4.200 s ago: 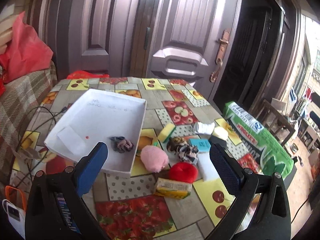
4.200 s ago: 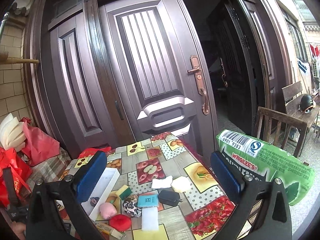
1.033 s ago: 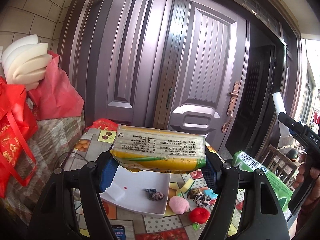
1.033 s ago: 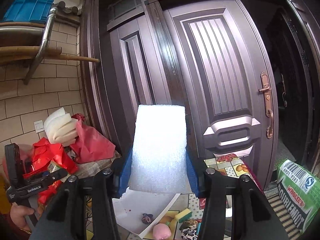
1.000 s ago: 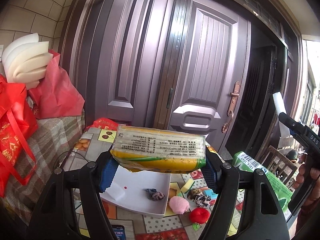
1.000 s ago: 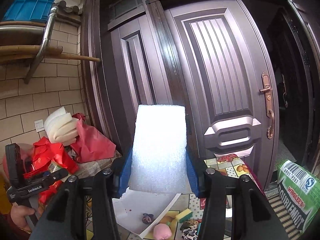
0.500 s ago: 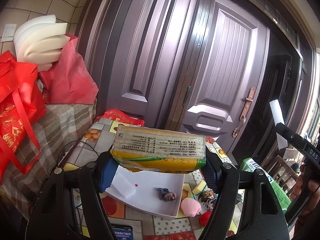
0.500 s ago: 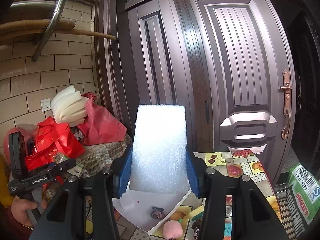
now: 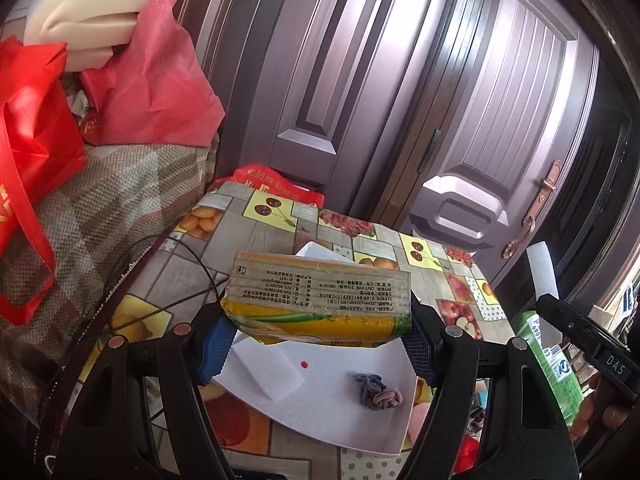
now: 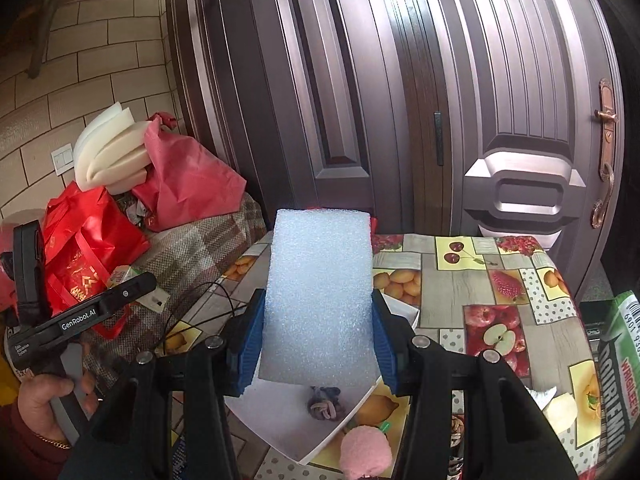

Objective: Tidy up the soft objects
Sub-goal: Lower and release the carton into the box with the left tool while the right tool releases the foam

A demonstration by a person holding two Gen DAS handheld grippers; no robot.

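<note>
My left gripper is shut on a yellow tissue pack and holds it above the white tray. My right gripper is shut on a white foam block, held upright over the same tray. A grey-pink hair tie lies in the tray, and it also shows in the right wrist view. A pink pom-pom lies by the tray's near corner. The right gripper with its foam shows at the right edge of the left wrist view.
The tray sits on a table with a fruit-print cloth. Red bags and foam sheets are piled on a checked seat at the left. A green bag stands at the right. Black cables cross the table's left side.
Both grippers have come lower and nearer the tray, each still holding its object. The tray and table fill more of both views.
</note>
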